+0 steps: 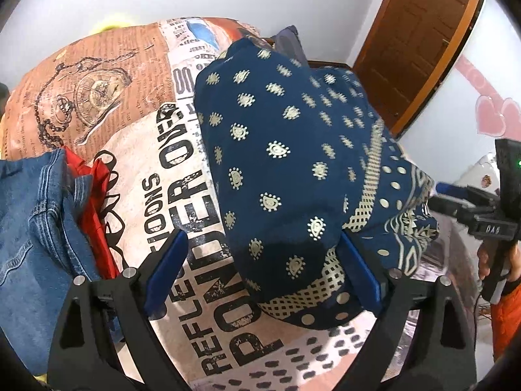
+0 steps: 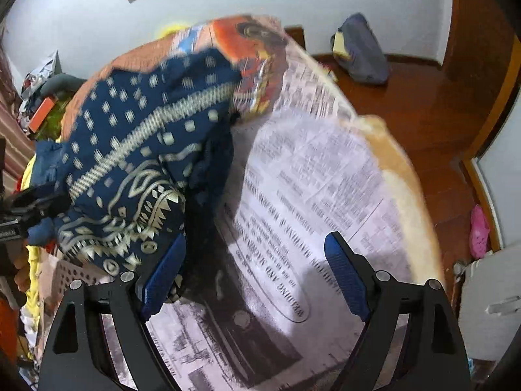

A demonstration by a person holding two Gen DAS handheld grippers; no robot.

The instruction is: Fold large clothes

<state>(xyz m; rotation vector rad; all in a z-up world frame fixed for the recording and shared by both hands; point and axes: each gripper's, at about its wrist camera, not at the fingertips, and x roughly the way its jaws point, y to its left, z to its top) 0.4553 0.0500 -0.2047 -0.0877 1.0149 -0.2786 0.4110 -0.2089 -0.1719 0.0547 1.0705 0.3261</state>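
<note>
Both grippers [image 1: 260, 270] [image 2: 257, 273] gape beside navy printed garment [image 1: 276, 150]

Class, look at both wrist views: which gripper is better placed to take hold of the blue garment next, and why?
Probably the left gripper: its open jaws already straddle the blue garment's near edge on the bed. The right gripper is open mostly over bare bedsheet, the garment beside its left finger.

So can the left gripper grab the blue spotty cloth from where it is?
Probably yes. The left gripper is open, and the near edge of the blue patterned cloth already lies between its fingers on the printed bedsheet. Nothing blocks the way.
</note>
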